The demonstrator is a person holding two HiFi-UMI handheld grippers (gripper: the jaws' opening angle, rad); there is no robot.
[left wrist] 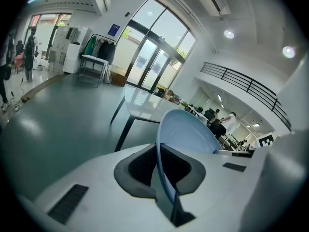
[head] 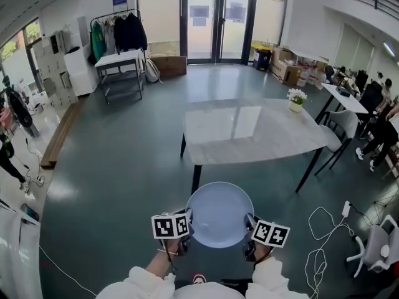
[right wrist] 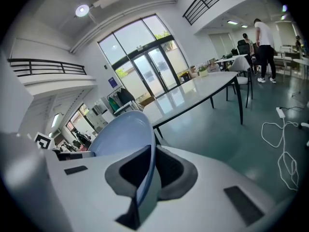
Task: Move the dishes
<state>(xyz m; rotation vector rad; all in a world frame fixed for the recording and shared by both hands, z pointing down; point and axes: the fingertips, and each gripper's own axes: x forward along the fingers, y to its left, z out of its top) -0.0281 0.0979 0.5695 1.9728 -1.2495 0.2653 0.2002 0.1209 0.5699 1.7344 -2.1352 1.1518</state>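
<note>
Two grippers carry one round plate (head: 219, 213) between them. It is pale blue, smooth and shallow, with a thin rim. The left gripper (head: 187, 224) is clamped on its left edge and the right gripper (head: 249, 226) on its right edge, dark textured pads (left wrist: 140, 166) pressing either face. Ahead of both tools stands a glossy, marble-look table (head: 249, 132) on dark legs (a small flowerpot (head: 296, 99) sits near its far right corner). White cables (head: 324, 229) loop over the grey-green floor (head: 124, 167) right of the right gripper.

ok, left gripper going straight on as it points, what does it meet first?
Probably the table, near its front edge; depth is unclear. The left gripper itself is clamped on the plate.
</note>
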